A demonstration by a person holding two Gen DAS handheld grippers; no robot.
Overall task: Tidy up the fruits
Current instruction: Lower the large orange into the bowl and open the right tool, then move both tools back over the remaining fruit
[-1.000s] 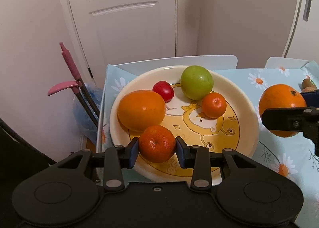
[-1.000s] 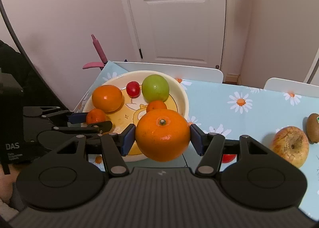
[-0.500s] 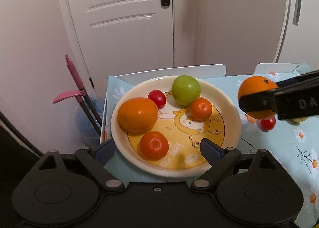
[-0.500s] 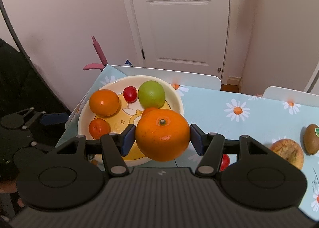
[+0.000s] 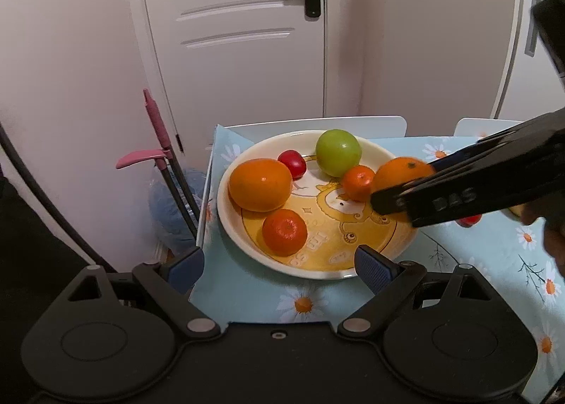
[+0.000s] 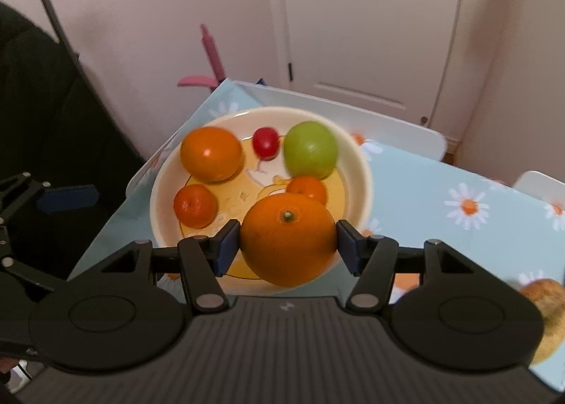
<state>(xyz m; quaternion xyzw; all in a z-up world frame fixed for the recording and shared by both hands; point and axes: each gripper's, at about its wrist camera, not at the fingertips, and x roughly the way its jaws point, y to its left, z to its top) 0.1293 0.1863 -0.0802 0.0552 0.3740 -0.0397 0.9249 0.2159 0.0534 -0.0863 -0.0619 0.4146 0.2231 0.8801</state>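
A cream plate (image 5: 226, 213) with a yellow cartoon centre holds a big orange (image 5: 260, 184), a small red fruit (image 5: 292, 163), a green apple (image 5: 338, 152) and two tangerines (image 5: 284, 229) (image 5: 358, 182). My left gripper (image 5: 280, 264) stands open just short of the plate's near rim, with nothing between its fingers. My right gripper (image 6: 287, 245) is shut on a second large orange (image 6: 287, 240), stem up, over the near right part of the plate (image 6: 360, 171). From the left wrist, that held orange (image 5: 402, 171) hangs beside the far tangerine.
The plate sits at the corner of a table with a light blue daisy cloth (image 5: 494, 263). A pink-handled tool (image 5: 159, 128) leans off the table's left edge. A brownish apple (image 6: 545, 298) lies at the right, and a red fruit (image 5: 468, 220) peeks from behind the right gripper. White chair backs (image 6: 353, 114) stand beyond.
My left gripper has opened, left the tangerine on the plate and drawn back and up. My right gripper has carried its orange leftward over the plate.
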